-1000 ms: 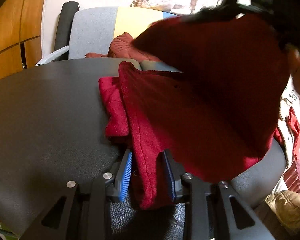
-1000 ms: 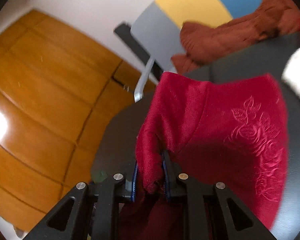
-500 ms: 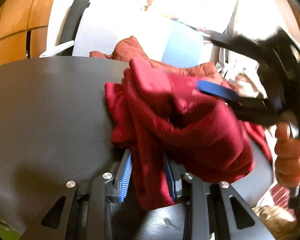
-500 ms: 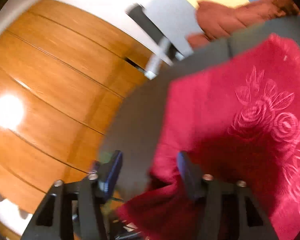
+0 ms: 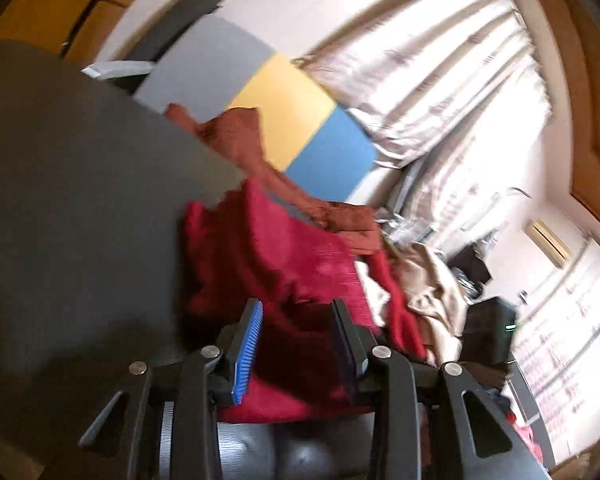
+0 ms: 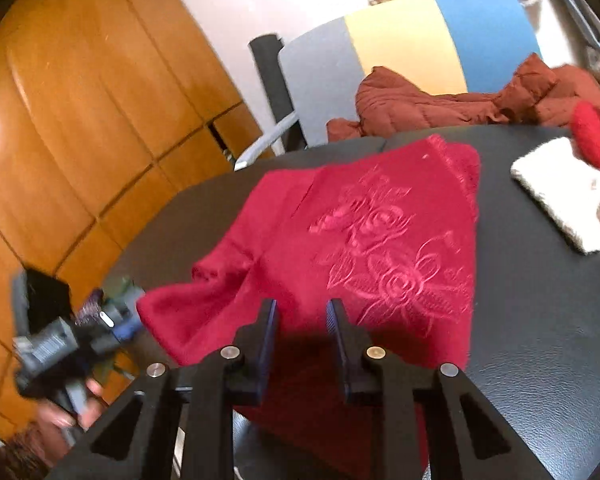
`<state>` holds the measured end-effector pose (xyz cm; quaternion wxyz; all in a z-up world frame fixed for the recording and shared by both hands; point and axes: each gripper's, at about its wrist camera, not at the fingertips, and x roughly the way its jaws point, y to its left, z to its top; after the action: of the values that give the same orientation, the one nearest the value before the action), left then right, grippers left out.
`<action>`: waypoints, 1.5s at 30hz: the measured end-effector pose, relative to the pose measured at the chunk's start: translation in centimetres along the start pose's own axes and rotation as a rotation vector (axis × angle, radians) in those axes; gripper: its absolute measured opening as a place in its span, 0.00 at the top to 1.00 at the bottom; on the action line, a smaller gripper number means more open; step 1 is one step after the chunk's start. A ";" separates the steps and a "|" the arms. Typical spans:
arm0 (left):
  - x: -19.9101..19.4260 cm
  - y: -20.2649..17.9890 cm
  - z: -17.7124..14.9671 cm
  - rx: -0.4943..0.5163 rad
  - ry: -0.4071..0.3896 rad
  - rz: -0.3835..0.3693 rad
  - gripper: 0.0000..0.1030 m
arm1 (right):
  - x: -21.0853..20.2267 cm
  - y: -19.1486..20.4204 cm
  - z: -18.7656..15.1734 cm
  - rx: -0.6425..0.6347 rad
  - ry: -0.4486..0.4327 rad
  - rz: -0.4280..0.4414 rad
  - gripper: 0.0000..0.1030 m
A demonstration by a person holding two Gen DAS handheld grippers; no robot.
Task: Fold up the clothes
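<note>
Lying spread on the dark surface (image 6: 540,320), the red cloth (image 6: 364,248) shows an embossed rose pattern on its upper face, and its near edge hangs over the surface rim toward the cameras. The right gripper (image 6: 302,320) hovers just above that near edge; its jaws are closing, cloth lies below the gap, and the pads do not press it. The left gripper (image 5: 296,332) has red cloth bunched between its jaws, which are opening; the blue pad stands apart from the fabric, so the grasp is released. In the right wrist view the left gripper shows blurred beside the cloth's left corner, held by a hand (image 6: 66,408).

Beyond the cloth, at the surface's far edge, a rust-coloured quilted garment (image 6: 440,100) is heaped against a chair (image 6: 404,40) with grey, yellow and blue panels. To the cloth's right on the surface sits a white folded item (image 6: 560,196), with another red piece (image 6: 596,140) at its far end. Left of the cloth, wooden panelling (image 6: 80,100) covers the wall. In the left wrist view, pale curtains (image 5: 440,72) hang behind the chair, bright with daylight.
</note>
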<state>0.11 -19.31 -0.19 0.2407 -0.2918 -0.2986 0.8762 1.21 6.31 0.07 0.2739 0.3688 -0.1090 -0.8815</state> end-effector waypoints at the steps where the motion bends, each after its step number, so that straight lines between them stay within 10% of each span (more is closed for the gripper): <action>1: 0.1 -0.8 0.1 0.029 0.006 -0.013 0.66 | 0.2 0.4 -0.4 -0.029 0.008 -0.005 0.68; 10: 3.8 -5.3 1.0 0.208 0.114 -0.027 0.59 | -0.3 1.1 -1.9 -0.149 0.022 -0.045 0.61; 13: 5.5 -5.4 0.8 0.264 0.203 0.094 0.57 | -1.4 0.6 -2.2 -0.135 0.010 -0.046 0.61; 17: 6.3 -3.2 1.1 0.155 0.237 0.119 0.57 | -4.8 0.0 -3.4 -0.140 -0.039 -0.086 0.41; 30: 6.0 -1.5 0.3 0.014 0.228 0.094 0.59 | -5.1 2.4 -7.1 -0.471 0.045 -0.295 0.41; 35: 6.8 -1.5 0.7 -0.014 0.251 0.069 0.93 | -3.1 2.5 -7.4 -0.548 0.055 -0.426 0.85; 45: 4.0 -3.0 -3.5 0.104 0.214 0.084 0.94 | -5.0 -1.1 -5.9 -0.332 0.032 -0.405 0.86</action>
<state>0.31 -13.41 -1.95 0.2491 -0.3829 -0.2130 0.8637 7.89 10.12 -1.56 0.1505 0.3472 0.1175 -0.9182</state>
